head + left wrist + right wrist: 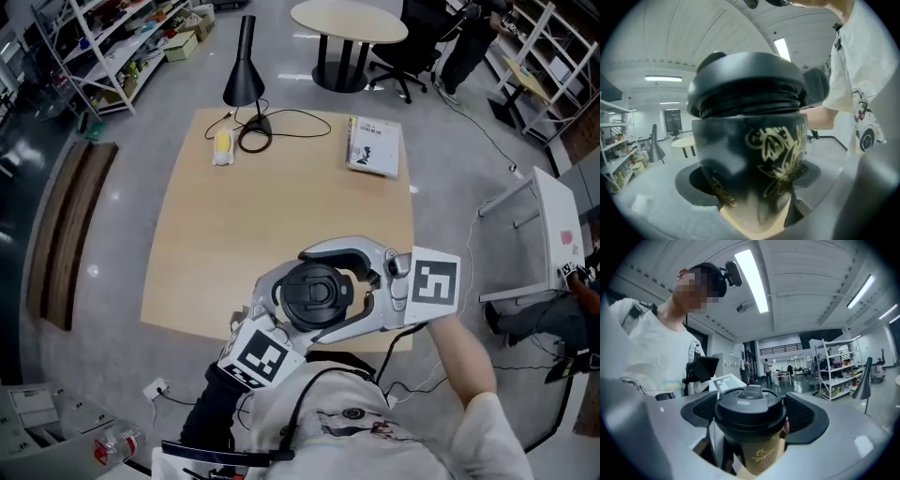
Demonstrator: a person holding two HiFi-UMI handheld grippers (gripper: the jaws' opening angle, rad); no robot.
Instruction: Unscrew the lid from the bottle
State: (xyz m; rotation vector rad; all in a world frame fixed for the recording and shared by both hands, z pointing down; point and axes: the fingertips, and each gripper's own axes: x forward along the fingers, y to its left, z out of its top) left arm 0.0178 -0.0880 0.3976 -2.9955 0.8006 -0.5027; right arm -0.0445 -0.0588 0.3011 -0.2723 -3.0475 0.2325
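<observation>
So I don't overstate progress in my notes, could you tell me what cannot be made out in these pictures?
- Base of the bottle: left gripper view, hidden behind the left tongs.
- Whether the right tongs press the lid: right gripper view, the lid's rim covers the contact.
- Print on the book: head view, too small.

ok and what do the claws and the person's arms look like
The left claw and right claw are light grey, with curved jaws, dark ribbed pads and a cube of black-and-white square markers. There is a black sleeve on the left arm and a short white sleeve on the right.
</observation>
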